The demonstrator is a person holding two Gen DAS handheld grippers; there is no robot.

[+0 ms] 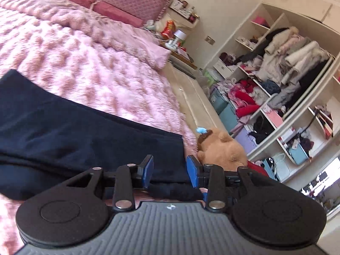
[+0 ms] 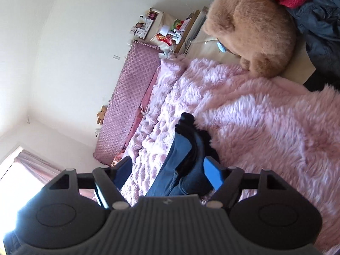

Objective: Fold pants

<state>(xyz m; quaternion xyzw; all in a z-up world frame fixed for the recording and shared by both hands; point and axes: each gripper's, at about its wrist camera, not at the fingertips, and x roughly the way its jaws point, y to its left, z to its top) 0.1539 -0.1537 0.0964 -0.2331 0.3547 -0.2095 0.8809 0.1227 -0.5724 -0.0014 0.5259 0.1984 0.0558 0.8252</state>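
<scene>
On the pink fluffy bed cover: dark navy pants, long axis running from far left toward the near right edge of the bed in the left wrist view, hem end lying just ahead of the left tool. Blue pads parted, cloth passing under and between them but not visibly pinched; no grip to speak of. Right tool spread wide, a bunched end of the pants rising between its fingers, nearer one side, not clamped. Probably a regrasp needed at both ends before the next fold along that long axis. Brown plush bear just beyond the bed edge, near the hem. Far right: open wardrobe shelves stuffed with clothes, blue bins below, contents unclear.
</scene>
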